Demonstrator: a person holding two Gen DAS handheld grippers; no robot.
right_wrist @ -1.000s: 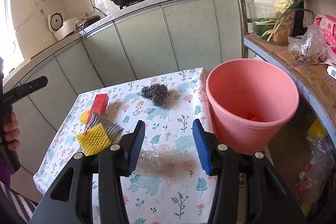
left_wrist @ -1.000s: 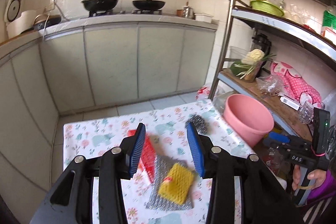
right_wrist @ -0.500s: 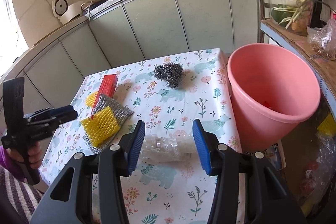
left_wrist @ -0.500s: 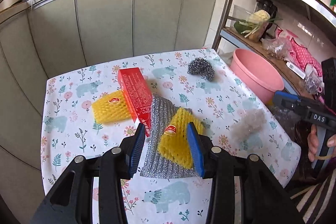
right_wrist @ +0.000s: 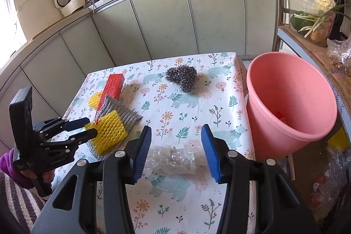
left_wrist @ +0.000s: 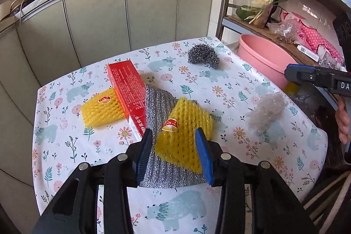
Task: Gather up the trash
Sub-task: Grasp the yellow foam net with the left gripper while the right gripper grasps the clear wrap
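Note:
On the floral tablecloth [left_wrist: 219,84] lie a yellow foam net [left_wrist: 184,135] on a silver mesh cloth [left_wrist: 160,106], a red box [left_wrist: 128,91], a second yellow net [left_wrist: 101,109], a steel wool ball [left_wrist: 203,55] and crumpled clear plastic [left_wrist: 266,111]. My left gripper [left_wrist: 174,155] is open with its fingers on either side of the near yellow net [right_wrist: 109,131]. My right gripper [right_wrist: 176,150] is open, straddling the clear plastic [right_wrist: 175,159]. The pink bucket [right_wrist: 291,102] stands right of the table.
A metal shelf rack [left_wrist: 263,21] with vegetables and bags stands behind the bucket. Kitchen cabinets [left_wrist: 131,14] with woks on top run behind the table. The table's right edge borders the bucket [left_wrist: 263,56].
My left gripper has moved down and forward onto the near yellow net. My right gripper has come lower over the clear plastic. Both stay open.

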